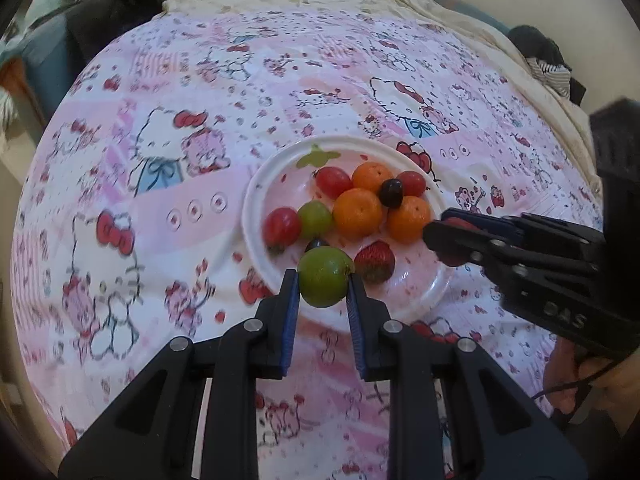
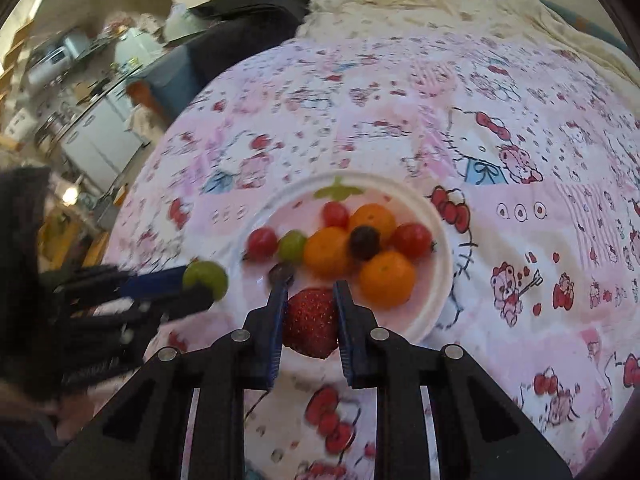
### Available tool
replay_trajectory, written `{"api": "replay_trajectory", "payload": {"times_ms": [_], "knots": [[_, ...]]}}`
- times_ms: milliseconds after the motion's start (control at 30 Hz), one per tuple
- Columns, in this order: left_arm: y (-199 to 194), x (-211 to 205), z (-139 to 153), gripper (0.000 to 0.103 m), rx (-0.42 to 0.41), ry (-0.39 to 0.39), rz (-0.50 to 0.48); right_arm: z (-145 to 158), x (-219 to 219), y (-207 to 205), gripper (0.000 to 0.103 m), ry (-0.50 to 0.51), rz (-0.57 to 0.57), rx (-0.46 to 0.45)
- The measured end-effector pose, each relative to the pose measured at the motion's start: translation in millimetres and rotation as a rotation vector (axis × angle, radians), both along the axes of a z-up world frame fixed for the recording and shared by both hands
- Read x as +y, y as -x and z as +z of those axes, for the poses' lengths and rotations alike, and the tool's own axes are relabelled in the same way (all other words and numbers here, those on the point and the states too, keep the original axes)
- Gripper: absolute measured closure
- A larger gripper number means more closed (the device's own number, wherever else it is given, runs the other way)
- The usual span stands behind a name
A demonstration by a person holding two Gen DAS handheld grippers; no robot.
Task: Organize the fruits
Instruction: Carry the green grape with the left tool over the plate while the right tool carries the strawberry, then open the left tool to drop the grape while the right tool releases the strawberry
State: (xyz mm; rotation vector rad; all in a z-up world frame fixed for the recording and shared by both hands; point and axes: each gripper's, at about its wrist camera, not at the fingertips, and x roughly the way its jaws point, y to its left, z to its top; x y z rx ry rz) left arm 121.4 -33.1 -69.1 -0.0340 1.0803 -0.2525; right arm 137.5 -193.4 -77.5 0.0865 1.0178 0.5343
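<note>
While three oranges (image 1: 357,215) sit plated, each gripper clasps one fruit.

surface: pink cartoon-print cloth (image 1: 200,160) | behind: cream sheet (image 2: 460,8) | left: white cabinets (image 2: 100,136)

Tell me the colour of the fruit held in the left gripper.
Green: the round fruit between the left gripper pads, clearest in the left wrist view.

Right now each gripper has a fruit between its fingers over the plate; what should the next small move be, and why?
Probably lift both clear of the plate and carry them apart. The right gripper is shut on the strawberry, the left gripper on the green fruit, and the remaining tomatoes, oranges and grapes crowd close behind.
</note>
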Motion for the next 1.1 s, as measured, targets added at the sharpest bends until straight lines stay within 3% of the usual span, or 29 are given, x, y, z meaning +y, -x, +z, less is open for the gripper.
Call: {"api": "replay_trajectory", "payload": {"times_ms": [233,433,667,700,767,800,833,933,1100], "knots": [[-21.1,-14.1,-17.6,0.083,0.021,-0.031,-0.013,-25.1,-12.6,-18.6,0.078,-0.019,-0.063,0.079],[-23.0,-23.6,-31.7,0.083,0.03,-0.082,-0.028,-27.9,-17.0,-19.3,0.078,-0.044,-0.078,0.101],[-24.2,-25.5,-36.9,0.082,0.051,-0.084,-0.03,-33.3,-24.2,-19.7,0.074,-0.092,-0.109,0.172],[-24.0,-25.5,-38.1,0.081,0.059,-0.085,-0.03,-33.2,-26.3,-19.6,0.073,-0.091,-0.118,0.174],[-23.7,-26.9,-39.1,0.078,0.069,-0.09,-0.037,-30.8,-29.7,-19.6,0.055,-0.096,-0.131,0.171],[-23.2,-28.0,-39.0,0.068,0.071,-0.092,-0.042,-28.7,-31.3,-18.9,0.032,-0.1,-0.138,0.165],[-22.1,-28.6,-37.4,0.052,0.066,-0.089,-0.046,-25.9,-33.0,-17.5,0.019,-0.107,-0.148,0.15],[-17.8,-28.5,-27.6,0.024,0.027,-0.081,-0.036,-18.0,-36.3,-16.8,0.017,-0.124,-0.162,0.119],[-15.8,-22.4,-14.3,0.023,0.009,-0.046,-0.014,-3.4,-44.0,-17.1,0.015,-0.163,-0.181,0.096]]}}
